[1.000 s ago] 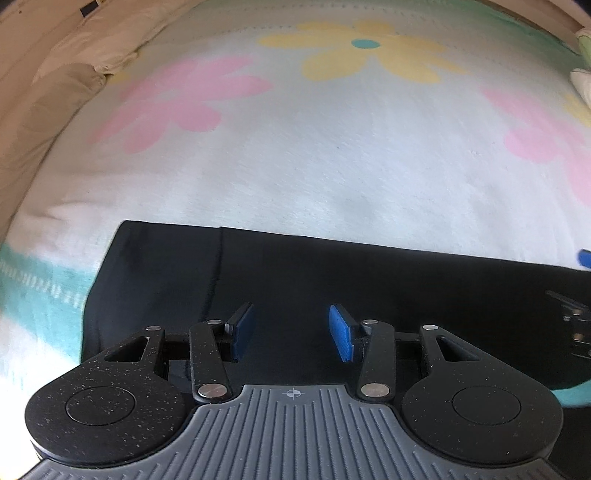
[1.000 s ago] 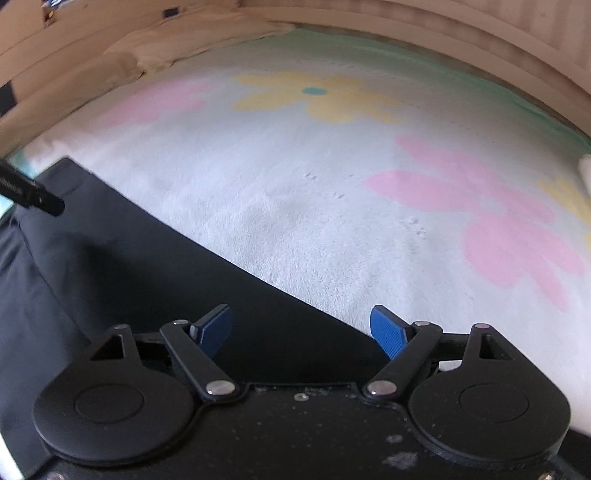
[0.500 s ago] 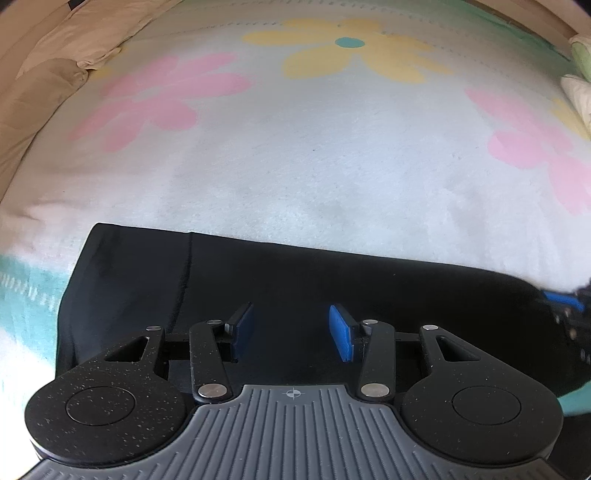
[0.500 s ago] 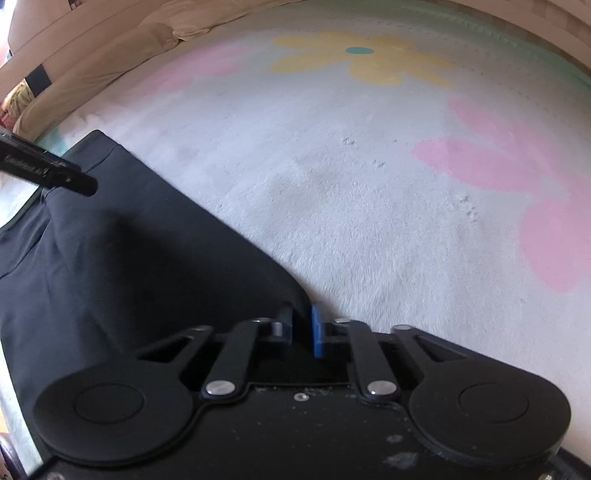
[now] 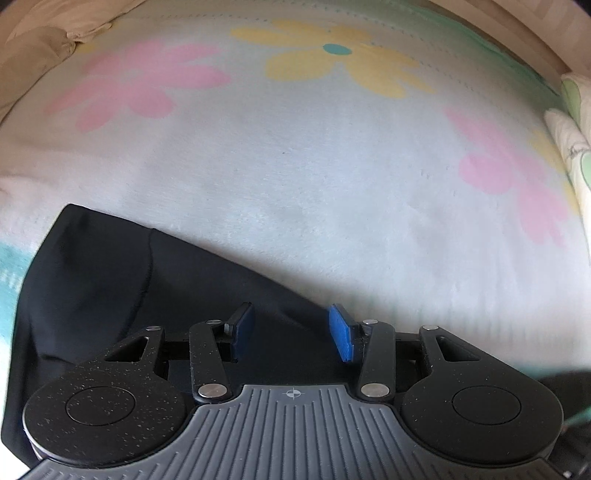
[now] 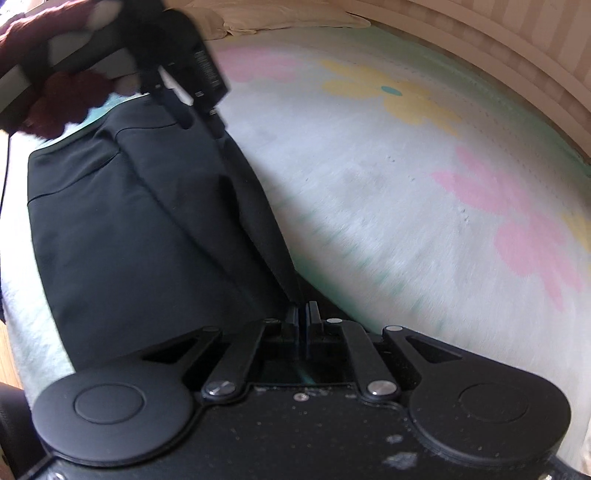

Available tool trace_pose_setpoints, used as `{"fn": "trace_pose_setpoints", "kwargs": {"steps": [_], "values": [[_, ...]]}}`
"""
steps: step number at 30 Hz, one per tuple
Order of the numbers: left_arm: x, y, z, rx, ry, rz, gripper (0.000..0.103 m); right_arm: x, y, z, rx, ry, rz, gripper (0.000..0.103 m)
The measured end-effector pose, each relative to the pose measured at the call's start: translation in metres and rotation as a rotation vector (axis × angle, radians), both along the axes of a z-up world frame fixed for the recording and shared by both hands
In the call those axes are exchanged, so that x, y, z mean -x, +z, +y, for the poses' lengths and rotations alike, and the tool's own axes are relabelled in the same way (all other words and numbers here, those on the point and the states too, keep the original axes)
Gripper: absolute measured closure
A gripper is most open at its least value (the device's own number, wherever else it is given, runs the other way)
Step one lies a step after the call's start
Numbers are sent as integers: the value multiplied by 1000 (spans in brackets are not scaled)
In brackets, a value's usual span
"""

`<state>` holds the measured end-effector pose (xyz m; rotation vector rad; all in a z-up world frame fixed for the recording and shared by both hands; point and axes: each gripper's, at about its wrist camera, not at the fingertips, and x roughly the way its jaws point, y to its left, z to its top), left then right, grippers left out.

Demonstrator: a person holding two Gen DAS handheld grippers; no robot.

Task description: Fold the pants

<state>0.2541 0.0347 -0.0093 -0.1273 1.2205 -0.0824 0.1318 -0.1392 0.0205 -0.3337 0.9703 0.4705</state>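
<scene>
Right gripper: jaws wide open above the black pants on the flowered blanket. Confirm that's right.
Not right. In the right wrist view the right gripper has its jaws shut on an edge of the pants, not wide open above them. The rest holds: the pants are black and lie on the flowered blanket.

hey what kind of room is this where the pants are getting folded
Probably a bedroom: the black pants lie on a soft flower-print blanket spread like a bed cover, with a beige pillow along its far edge.
</scene>
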Motion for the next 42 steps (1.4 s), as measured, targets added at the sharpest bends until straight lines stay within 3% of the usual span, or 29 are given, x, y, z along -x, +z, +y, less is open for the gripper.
{"fn": "trace_pose_setpoints", "kwargs": {"steps": [5,11,12,13,14,17,25,29,34,42], "values": [[-7,-10,-9,24,31,24,60,9,-5,10,13,27,-2,99],[-15,-31,-23,-33,29,75,60,3,-16,14,29,61,1,99],[-16,-35,-26,-50,23,90,63,3,-16,13,27,65,1,99],[-15,-37,-27,-61,22,87,82,2,-16,13,26,68,1,99],[-13,-38,-26,-66,42,69,90,2,-16,14,26,72,0,99],[-1,-32,-14,-2,110,7,93,5,-11,8,27,76,-7,99],[68,23,9,22,24,-180,95,19,8,2,4,43,-52,99],[121,33,20,53,14,-258,95,40,17,-2,-19,33,-67,99],[172,24,31,58,21,-251,95,67,17,-1,-32,23,-57,99],[194,-6,42,46,51,-140,95,99,-3,15,10,50,-2,99]]}}
